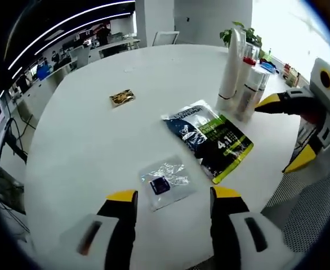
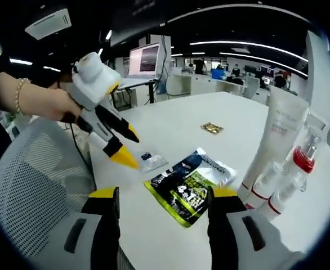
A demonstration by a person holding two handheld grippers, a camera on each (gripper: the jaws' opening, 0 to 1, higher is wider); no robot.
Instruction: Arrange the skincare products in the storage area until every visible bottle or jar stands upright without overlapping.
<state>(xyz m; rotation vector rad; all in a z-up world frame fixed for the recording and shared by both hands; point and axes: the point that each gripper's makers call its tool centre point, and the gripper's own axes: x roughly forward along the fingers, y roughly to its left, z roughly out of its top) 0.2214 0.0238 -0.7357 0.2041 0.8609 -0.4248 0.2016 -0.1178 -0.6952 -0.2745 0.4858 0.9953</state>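
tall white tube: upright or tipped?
Upright. The tall white tube stands on its cap on the table, beside the spray bottles, above the flat sachet.

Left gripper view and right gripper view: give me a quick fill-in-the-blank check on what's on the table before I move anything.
1. The tall white tube stands ____ on the white table.
2. The dark and green sachet lies ____ on the table, near the tube.
3. The small clear packet lies just ahead of the ____ gripper.
4. The right gripper is open, and its fingers hold ____.

Missing words: upright; flat; left; nothing
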